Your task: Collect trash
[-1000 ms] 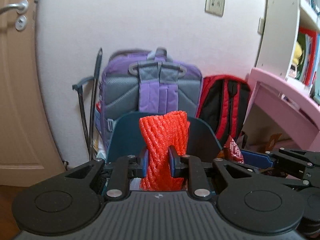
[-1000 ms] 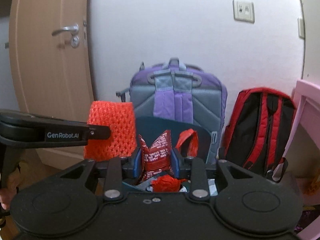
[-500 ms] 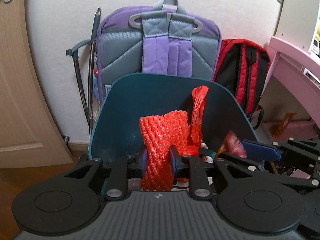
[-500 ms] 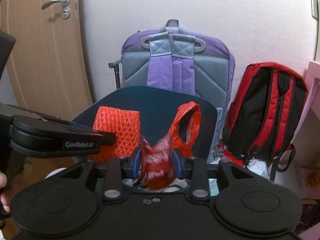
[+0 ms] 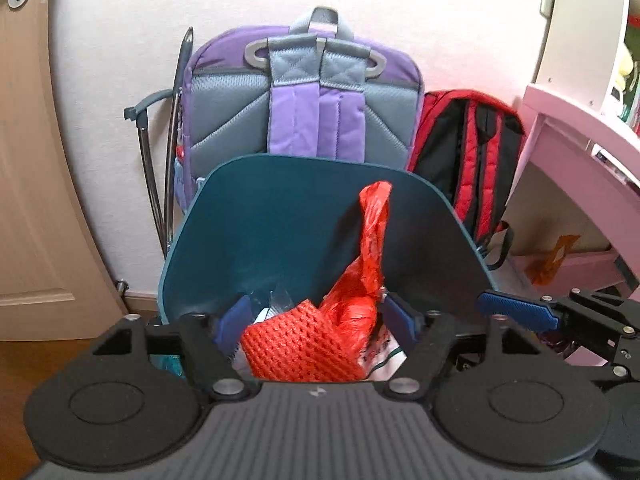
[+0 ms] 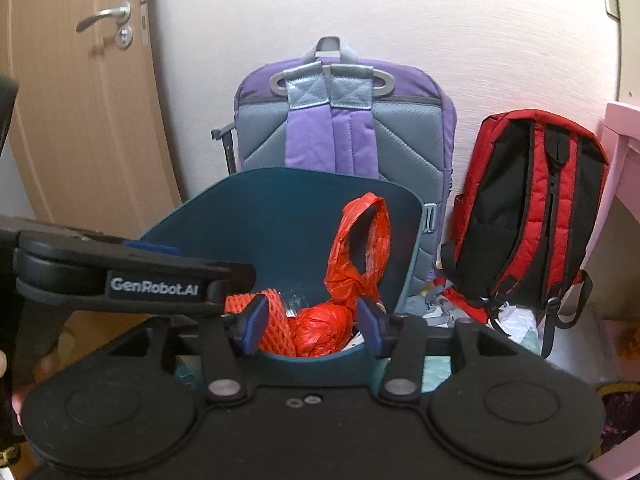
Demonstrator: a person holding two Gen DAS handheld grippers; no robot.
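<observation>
We hold both claws over the open teal bin (image 5: 256,240), which stands on the floor in front of a purple backpack (image 5: 304,92) and a red backpack (image 5: 468,152) against the wall.

Our left claw (image 5: 316,320) has just been opening, and its blue pads now stand wide apart. The orange foam net (image 5: 296,344) lies between them, low in the bin near its front edge, and neither pad presses on it. Beside the net, toward the right wall of the bin, the red plastic bag (image 5: 360,292) rests with its knotted handle sticking up.

Our right claw (image 6: 312,324) has also just been opening. Its pads (image 6: 254,324) stand apart at the front rim of the bin (image 6: 312,360), with the red bag (image 6: 324,328) lying between them below, free of both. The net (image 6: 276,320) shows just left of the bag, partly behind the left pad.

From the right wrist view, the left claw's arm (image 6: 132,276) reaches in across the bin's left edge. A wooden door (image 6: 80,120) stands to the left.
</observation>
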